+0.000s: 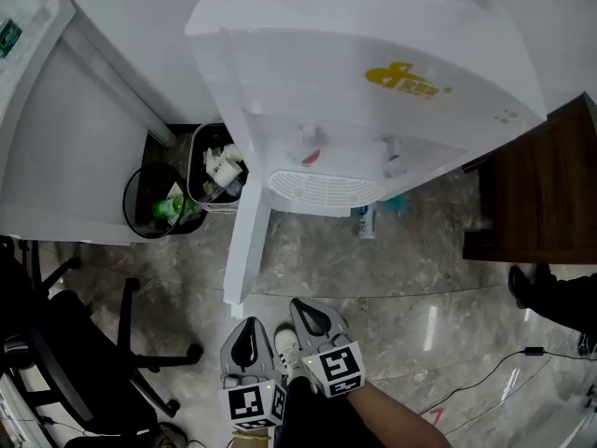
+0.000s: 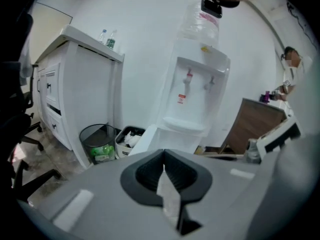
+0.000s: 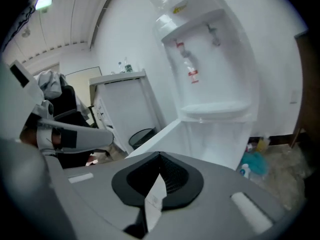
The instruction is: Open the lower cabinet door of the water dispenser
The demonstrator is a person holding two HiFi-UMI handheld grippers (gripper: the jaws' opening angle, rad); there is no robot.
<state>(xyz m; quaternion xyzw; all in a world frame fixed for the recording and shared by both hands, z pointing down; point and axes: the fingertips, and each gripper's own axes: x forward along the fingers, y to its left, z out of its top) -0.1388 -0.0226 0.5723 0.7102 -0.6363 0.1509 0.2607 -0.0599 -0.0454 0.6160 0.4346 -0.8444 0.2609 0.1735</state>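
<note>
Head view: tall white plastic water dispenser (image 1: 373, 91) at 12 o'clock. Its white lower cabinet door (image 1: 250, 241) stands swung open, free edge toward 6 o'clock. Left gripper (image 1: 250, 325) and right gripper (image 1: 305, 308) side by side at 6 o'clock, near door edge. Both clenched, jaws together, nothing between. Black mesh wastebasket (image 1: 145, 185) at 9 o'clock.

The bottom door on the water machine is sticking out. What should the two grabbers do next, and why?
Probably just lower them and stop. The lower door of the water dispenser already stands swung wide open, and the left gripper and right gripper are both shut, empty and away from it.
</note>
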